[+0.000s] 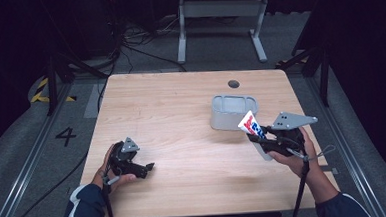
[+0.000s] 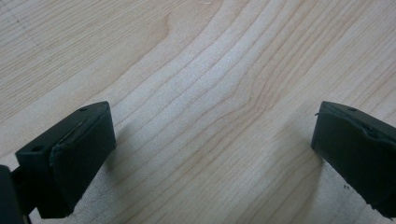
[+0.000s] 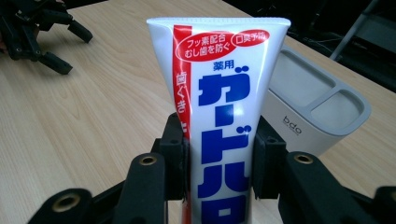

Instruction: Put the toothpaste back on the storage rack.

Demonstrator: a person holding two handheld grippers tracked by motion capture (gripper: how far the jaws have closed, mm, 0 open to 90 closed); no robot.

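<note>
The toothpaste tube point(image 3: 224, 126) is sitting clenched in the right tool point(image 3: 219, 163), hanging over the tabletop point(image 1: 181, 119) just beside the grey holder point(image 1: 232, 111). Left tool point(image 2: 210, 154) is resting released. I'm guessing the crimped end could be catching the holder's rim and tipping it.

Overhead forward-down; two close tool-mounted views.

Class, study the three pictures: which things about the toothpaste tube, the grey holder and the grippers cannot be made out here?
- Toothpaste tube: its cap end is cut off by the bottom edge of the right gripper view; in the high view the right gripper covers it.
- Grey holder: its compartment floors are hidden by its walls and the tube.
- Left gripper: jaw gap too small in the high view.
</note>
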